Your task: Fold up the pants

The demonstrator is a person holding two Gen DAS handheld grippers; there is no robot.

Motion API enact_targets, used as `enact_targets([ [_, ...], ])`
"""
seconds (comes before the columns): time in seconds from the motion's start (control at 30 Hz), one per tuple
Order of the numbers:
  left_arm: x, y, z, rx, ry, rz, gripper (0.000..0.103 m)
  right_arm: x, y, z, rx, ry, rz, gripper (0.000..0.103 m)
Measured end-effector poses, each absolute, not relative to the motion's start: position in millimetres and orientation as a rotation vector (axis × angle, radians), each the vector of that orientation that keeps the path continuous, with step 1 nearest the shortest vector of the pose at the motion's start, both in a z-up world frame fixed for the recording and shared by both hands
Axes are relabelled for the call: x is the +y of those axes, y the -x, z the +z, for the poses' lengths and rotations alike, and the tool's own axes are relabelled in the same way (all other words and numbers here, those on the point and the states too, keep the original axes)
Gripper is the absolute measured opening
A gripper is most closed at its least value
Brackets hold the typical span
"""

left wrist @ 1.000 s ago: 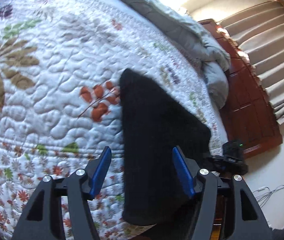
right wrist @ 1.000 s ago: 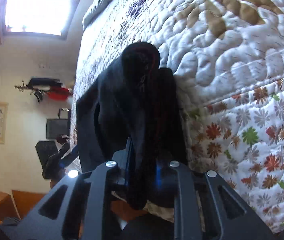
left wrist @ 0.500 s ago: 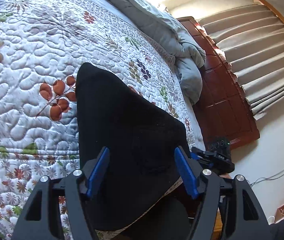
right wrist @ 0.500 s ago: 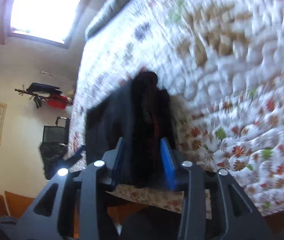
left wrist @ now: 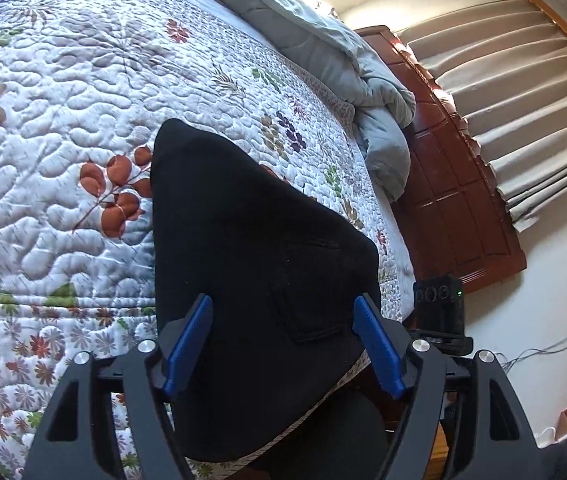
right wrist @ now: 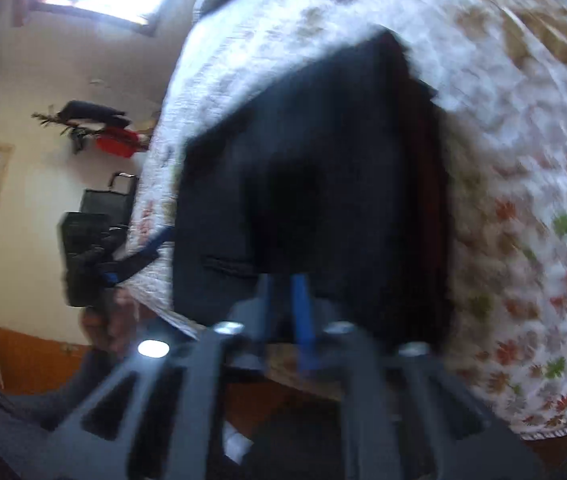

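Pants (left wrist: 255, 264): a black folded bundle is laid on the quilt (left wrist: 63, 128), at the quilt's near edge, with the lower end hung over the edge. A back pocket is seen on the top layer. In the right view the pants (right wrist: 323, 168) are blurred, but stacked layers are shown at the side.

Step in hand: judged as setting down and tidying the folded bundle; the fold looks nearly done.

How it is done well: the bundle should be pushed further onto the quilt, away from the near edge, so that nothing is left hanging. The top layer should be pressed flat and the side edges lined up before anything is let go. A slow withdrawal is advised, so that the layers are not dragged out of line.

Left gripper (left wrist: 283, 344): its blue fingers (left wrist: 187, 340) are spread wide, one at each side of the bundle's lower part. Nothing is grasped; whether the cloth is touched cannot be told.

Right gripper (right wrist: 283, 300): its blue fingers (right wrist: 301, 312) are drawn close together, with a narrow gap seen between them, at the bundle's near end. The frame is blurred; whether cloth is pinched cannot be told.

Risk: the overhanging end may slide off the quilt's edge.
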State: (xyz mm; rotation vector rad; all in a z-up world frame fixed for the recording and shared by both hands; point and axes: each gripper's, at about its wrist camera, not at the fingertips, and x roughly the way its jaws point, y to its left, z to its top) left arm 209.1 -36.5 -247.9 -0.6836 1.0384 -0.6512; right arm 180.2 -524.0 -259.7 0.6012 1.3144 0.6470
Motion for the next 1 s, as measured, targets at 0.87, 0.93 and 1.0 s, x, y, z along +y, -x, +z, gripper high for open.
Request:
enact_targets([
  [0.87, -67, -242, -198, 1.042, 0.248, -0.457, 0.077, -562, -250, -218, 1.182, -0.693, 0.613, 0.022],
  [0.93, -58, -251, -202, 1.049, 0.384, -0.56, 0.077, -559, -266, -225, 1.172, -0.727, 0.627, 0.023],
  [1.0, -48, -263, -207, 1.054, 0.513, -0.653, 0.077, -551, -278, -231, 1.171, -0.741, 0.645, 0.021],
])
